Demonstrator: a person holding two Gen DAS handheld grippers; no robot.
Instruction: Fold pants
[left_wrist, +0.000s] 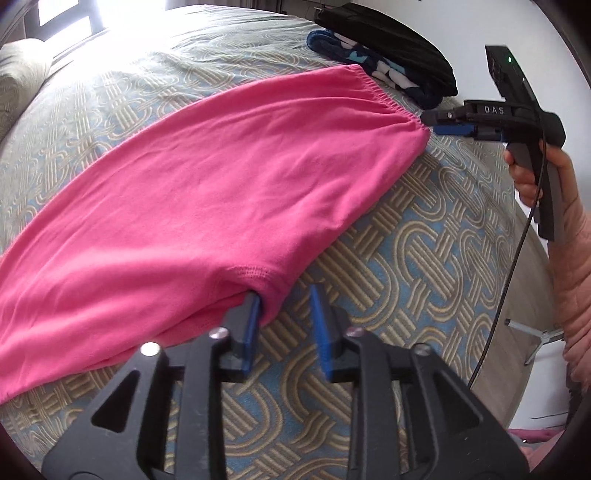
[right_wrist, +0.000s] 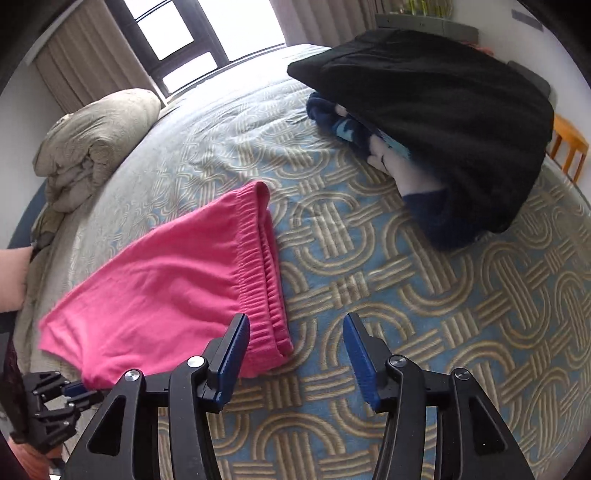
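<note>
Pink pants (left_wrist: 207, 192) lie folded lengthwise on the bedspread (left_wrist: 406, 266), a blue and tan weave of interlocking loops. Their elastic waistband (right_wrist: 264, 266) sits at one end and the hem at the other.

At the hem, the left gripper (left_wrist: 284, 325) stands with its jaws apart — one blue pad (left_wrist: 253, 334) tucked against the cloth's edge, the other clear over the bedspread, so nothing is pinched. At the waistband, the right gripper (right_wrist: 295, 354) also has its jaws spread; its left pad (right_wrist: 232, 354) overlaps the waistband corner and the right one hangs over bare bedspread. Seen from the left wrist, the right gripper's tips rest just beside the waistband corner, with a hand (left_wrist: 535, 177) on its handle.

Beyond the pants, near the far edge, a black garment (right_wrist: 436, 122) lies on top of a dark blue patterned one (right_wrist: 351, 129). A beige bundle of bedding (right_wrist: 99, 144) sits by the window (right_wrist: 184, 40).
</note>
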